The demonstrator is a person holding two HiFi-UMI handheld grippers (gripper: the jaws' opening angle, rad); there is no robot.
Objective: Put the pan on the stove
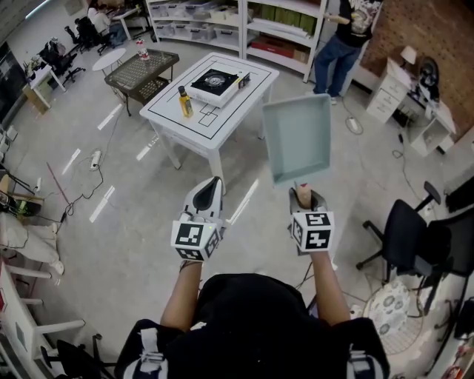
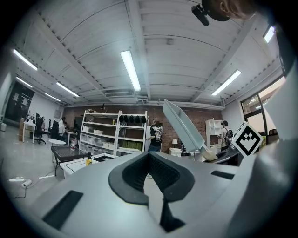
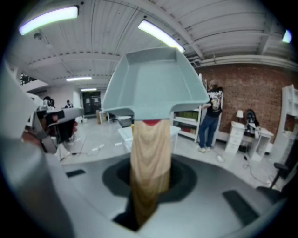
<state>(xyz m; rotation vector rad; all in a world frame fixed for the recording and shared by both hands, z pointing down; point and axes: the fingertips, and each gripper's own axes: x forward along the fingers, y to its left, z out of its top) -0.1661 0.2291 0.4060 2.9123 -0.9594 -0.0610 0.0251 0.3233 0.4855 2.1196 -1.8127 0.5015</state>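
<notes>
A pale teal square pan [image 1: 298,137] hangs in the air over the floor, short of the white table [image 1: 167,111]. My right gripper [image 1: 302,194] is shut on its wooden handle [image 3: 149,158], and the pan [image 3: 153,86] fills the right gripper view. The stove [image 1: 215,81], white with a black burner, sits on the table's far part. My left gripper [image 1: 212,183] is held level beside the right one, jaws shut with nothing in them. In the left gripper view the tilted pan [image 2: 184,125] shows to the right of that gripper [image 2: 153,179].
A yellow bottle [image 1: 184,101] stands on the table next to the stove. A black mesh table [image 1: 141,72] is farther left, shelves [image 1: 237,22] at the back with a person [image 1: 348,29] beside them. An office chair [image 1: 407,237] stands at my right.
</notes>
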